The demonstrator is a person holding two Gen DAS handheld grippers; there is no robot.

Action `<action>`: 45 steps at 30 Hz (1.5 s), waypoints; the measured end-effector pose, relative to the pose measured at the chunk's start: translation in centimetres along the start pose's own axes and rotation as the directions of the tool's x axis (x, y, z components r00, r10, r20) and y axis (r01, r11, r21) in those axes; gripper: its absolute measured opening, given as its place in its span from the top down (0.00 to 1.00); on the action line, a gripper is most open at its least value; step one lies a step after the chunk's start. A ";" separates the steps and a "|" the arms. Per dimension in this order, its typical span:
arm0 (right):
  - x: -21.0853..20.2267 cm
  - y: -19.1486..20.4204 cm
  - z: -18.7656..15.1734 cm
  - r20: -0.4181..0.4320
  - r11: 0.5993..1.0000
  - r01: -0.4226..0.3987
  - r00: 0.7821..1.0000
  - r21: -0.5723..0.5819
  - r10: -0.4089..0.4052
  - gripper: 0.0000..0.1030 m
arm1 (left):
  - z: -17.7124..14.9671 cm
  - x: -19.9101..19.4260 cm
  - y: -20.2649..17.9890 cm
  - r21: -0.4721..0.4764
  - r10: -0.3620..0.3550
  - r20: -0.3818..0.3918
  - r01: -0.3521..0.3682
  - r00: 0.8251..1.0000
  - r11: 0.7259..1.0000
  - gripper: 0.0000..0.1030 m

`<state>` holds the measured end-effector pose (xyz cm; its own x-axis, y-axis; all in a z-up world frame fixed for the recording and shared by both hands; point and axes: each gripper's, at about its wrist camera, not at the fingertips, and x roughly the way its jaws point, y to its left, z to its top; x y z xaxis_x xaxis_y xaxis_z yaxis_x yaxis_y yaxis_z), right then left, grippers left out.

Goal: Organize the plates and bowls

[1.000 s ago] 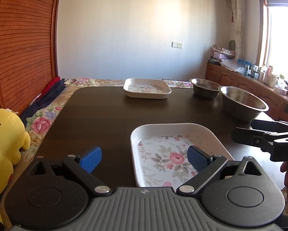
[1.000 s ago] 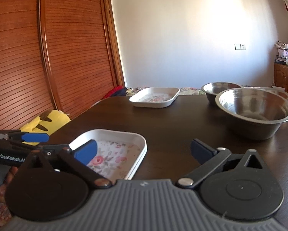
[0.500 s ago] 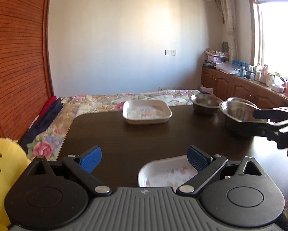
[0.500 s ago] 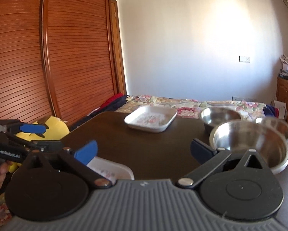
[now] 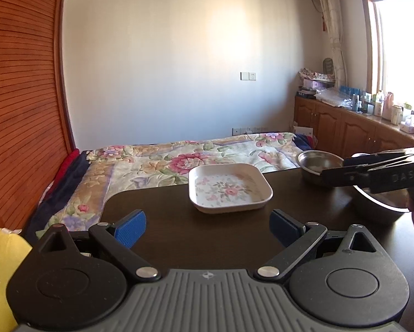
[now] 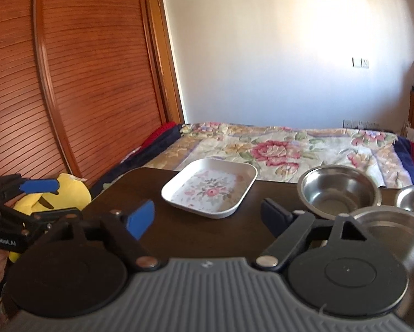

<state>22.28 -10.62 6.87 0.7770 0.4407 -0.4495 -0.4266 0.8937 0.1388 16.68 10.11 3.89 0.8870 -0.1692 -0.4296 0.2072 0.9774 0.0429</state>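
Observation:
A white square plate with a flower print [image 5: 229, 188] [image 6: 209, 191] lies at the far edge of the dark table [image 5: 207, 235]. To its right stands a steel bowl [image 5: 317, 163] [image 6: 339, 193]. A larger steel bowl [image 6: 395, 238] sits nearer, and a small one [image 6: 413, 197] shows at the right edge. My left gripper [image 5: 208, 227] [image 6: 66, 199] hovers open over the table with nothing between its blue pads. My right gripper [image 6: 208, 217] [image 5: 335, 170] is open too, held above the bowls. The second, nearer floral plate is out of sight in both views.
A bed with a floral quilt [image 5: 179, 160] lies beyond the table. A slatted wooden wardrobe [image 6: 55, 83] fills the left. A yellow plush toy [image 6: 66, 191] sits off the table's left edge. Wooden cabinets with bottles [image 5: 372, 127] line the right wall.
Both grippers have lifted and moved forward over the table. The near floral plate has dropped out of view beneath them. Both stay open.

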 end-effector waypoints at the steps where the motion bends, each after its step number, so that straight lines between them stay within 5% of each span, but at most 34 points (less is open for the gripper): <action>1: 0.9 0.0 0.1 -0.011 1.000 0.003 1.000 0.000 -0.003 0.23 | 0.3 0.8 0.2 0.004 -0.004 -0.007 0.004 1.000 1.000 0.05; 8: 5.6 -0.9 0.8 -0.078 0.999 0.041 0.996 0.025 -0.039 0.43 | 0.9 5.6 1.3 -0.007 -0.045 -0.064 0.044 0.997 0.999 0.16; 16: 9.6 -2.0 0.7 -0.144 0.993 0.097 0.986 0.071 -0.086 0.55 | 2.1 10.1 2.4 -0.047 -0.075 -0.119 0.070 0.990 0.996 0.27; 32: 11.4 -2.9 0.5 -0.177 0.988 0.125 0.978 0.090 -0.108 0.66 | 2.2 15.8 3.2 -0.076 -0.060 -0.171 0.047 0.983 0.996 0.48; 45: 12.2 -3.2 0.2 -0.177 0.987 0.123 0.979 0.099 -0.104 0.77 | 1.8 18.2 3.3 -0.087 -0.047 -0.229 0.028 0.972 0.996 0.80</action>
<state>33.26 -8.11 1.12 0.7230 0.3234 -0.6105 -0.2799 0.9450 0.1691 34.24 10.03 -2.13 0.7583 -0.1814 -0.6262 0.1948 0.9797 -0.0479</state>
